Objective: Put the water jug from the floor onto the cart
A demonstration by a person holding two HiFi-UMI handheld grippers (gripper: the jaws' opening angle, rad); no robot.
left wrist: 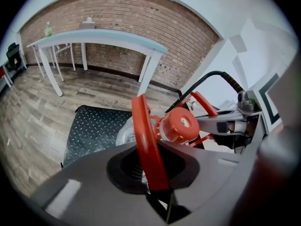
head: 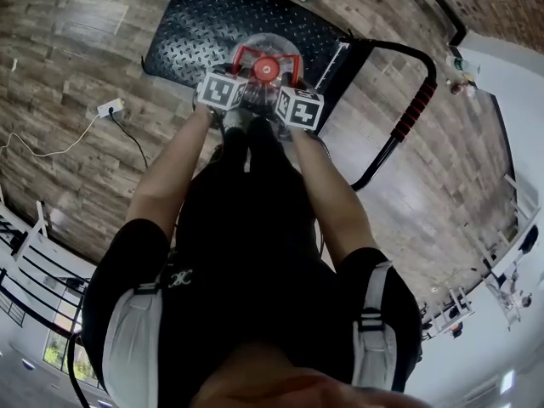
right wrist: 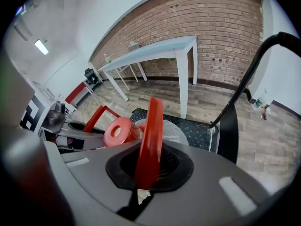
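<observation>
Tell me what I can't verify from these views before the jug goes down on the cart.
- Jug base, and any gap to the cart deck: the left gripper and right gripper, jaws shut on its red handles, cover it in the head view and in their own views.
- Cart wheels: under the deck in every view.
- Items on the white table: too small to name, left gripper view.

The wood-plank floor carries a black diamond-plate platform cart. A white power strip lies near it.
</observation>
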